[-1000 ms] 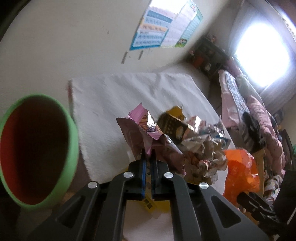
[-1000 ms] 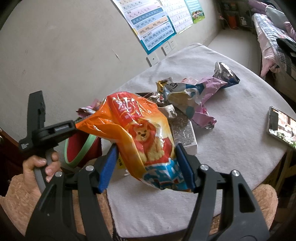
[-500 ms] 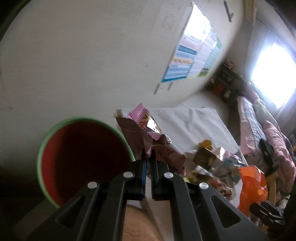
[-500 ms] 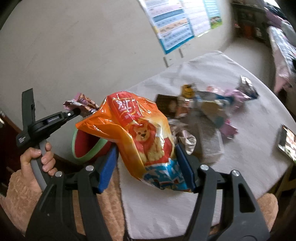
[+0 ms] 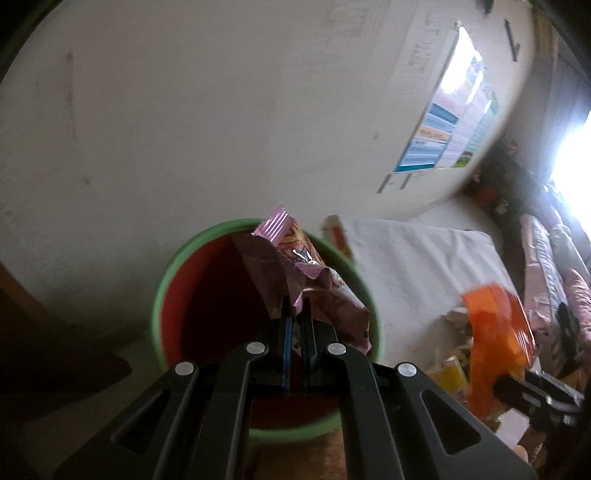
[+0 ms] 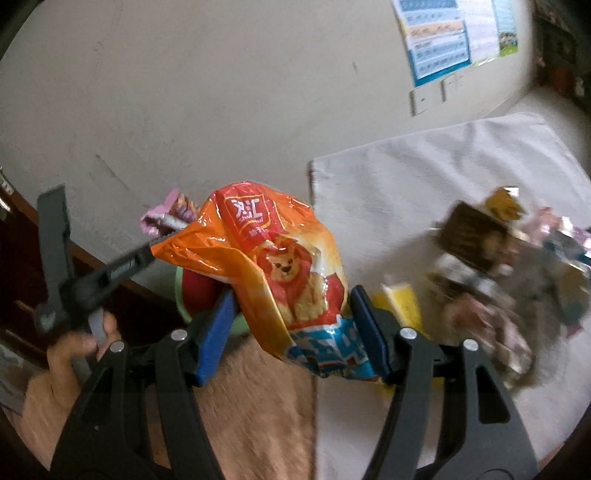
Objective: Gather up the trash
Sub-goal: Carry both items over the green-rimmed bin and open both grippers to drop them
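Note:
My left gripper (image 5: 294,314) is shut on a pink foil snack wrapper (image 5: 295,269), held over the mouth of a red bin with a green rim (image 5: 173,280). In the right wrist view the left gripper (image 6: 153,249) shows at the left, a hand on its handle, the pink wrapper (image 6: 173,210) at its tip. My right gripper (image 6: 291,325) is shut on a puffy orange snack bag with a lion picture (image 6: 284,266), held above the table's left edge; the bin (image 6: 197,291) shows just behind it. The orange bag (image 5: 495,321) also appears at the right of the left wrist view.
A pile of crumpled wrappers and a small box (image 6: 502,266) lies on the white tablecloth (image 6: 424,166) to the right. A brown furry seat cover (image 6: 255,406) lies below my right gripper. Wall posters (image 6: 454,33) hang behind; a bed (image 5: 554,266) stands at the far right.
Both grippers swung left with their loads. The pink wrapper went from above the table pile to over the bin's mouth, and the orange bag moved toward the bin.

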